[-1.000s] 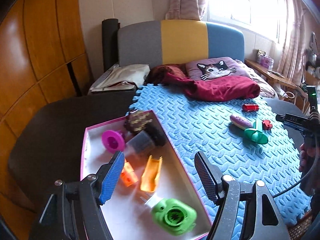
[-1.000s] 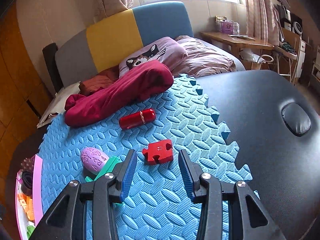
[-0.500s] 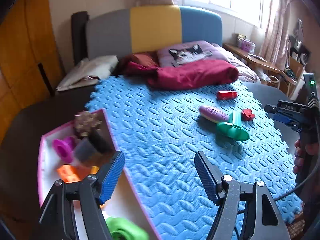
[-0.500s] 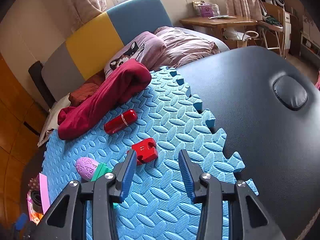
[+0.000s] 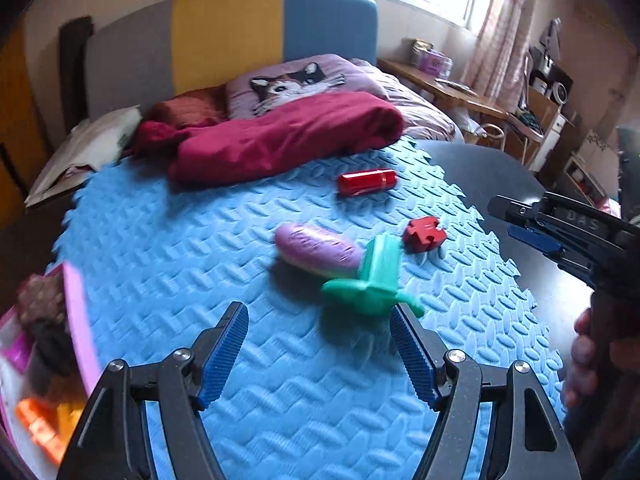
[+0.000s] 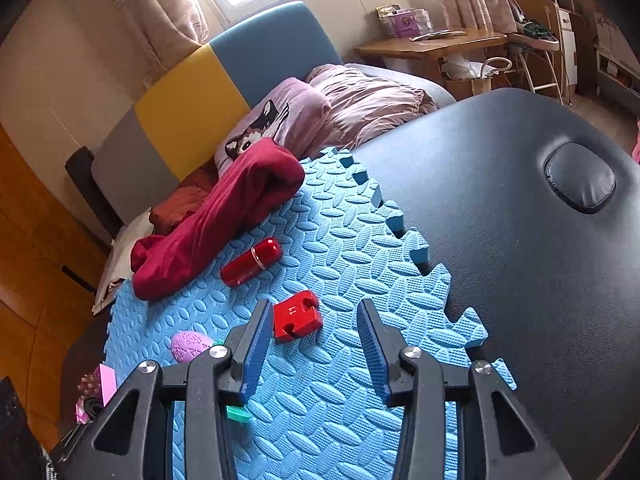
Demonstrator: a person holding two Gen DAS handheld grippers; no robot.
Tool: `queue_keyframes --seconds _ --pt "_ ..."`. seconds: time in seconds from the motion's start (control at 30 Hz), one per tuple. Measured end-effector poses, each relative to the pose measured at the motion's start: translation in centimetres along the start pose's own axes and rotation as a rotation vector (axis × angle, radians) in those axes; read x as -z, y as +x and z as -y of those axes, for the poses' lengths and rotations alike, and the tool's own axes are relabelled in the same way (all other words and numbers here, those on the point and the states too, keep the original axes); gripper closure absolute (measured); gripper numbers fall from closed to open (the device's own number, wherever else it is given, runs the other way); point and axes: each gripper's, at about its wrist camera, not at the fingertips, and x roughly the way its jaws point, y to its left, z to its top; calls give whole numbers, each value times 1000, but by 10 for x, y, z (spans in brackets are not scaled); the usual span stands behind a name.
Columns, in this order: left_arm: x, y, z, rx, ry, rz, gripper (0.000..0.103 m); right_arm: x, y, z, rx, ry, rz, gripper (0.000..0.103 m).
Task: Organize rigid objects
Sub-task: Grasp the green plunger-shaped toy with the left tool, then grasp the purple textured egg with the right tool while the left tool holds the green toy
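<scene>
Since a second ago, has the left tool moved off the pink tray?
Yes. The left tool swung right: the pink tray, earlier under its jaws, now sits at the left frame edge, and the green toy lies just ahead.

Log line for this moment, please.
left gripper: open, empty | right gripper: open, empty | red puzzle block: on mat
</scene>
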Motion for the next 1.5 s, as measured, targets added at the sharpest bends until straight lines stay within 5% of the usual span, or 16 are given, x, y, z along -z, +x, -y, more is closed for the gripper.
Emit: queue_keyframes --seconds 0.23,0.43,0.57,0.6,0.63,0.67,0.93,1.3,1.5 --pt "-19 34 27 18 103 -33 29 -2 -1 5 -18 34 1 59" --pt "-21 65 34 43 129 -117 43 -2 2 4 -21 35 -7 59" --pt "-14 53 28 73 109 -101 47 -1 3 4 -23 32 -10 59" --pt "-12 49 26 82 100 -102 51 -1 3 4 -22 28 -10 59" --pt "-8 46 23 93 92 -112 71 -1 3 3 -22 26 -9 59" --pt "-4 42 20 83 80 -119 72 -1 3 3 -23 24 -10 59" --pt "37 20 7 62 73 -95 72 3 9 0 1 -2 -30 59" --pt "55 -1 -22 114 -80 -37 71 8 15 -6 4 -37 -60 59" --pt "56 0 -27 90 -88 -21 52 9 18 -9 -2 -50 -74 59"
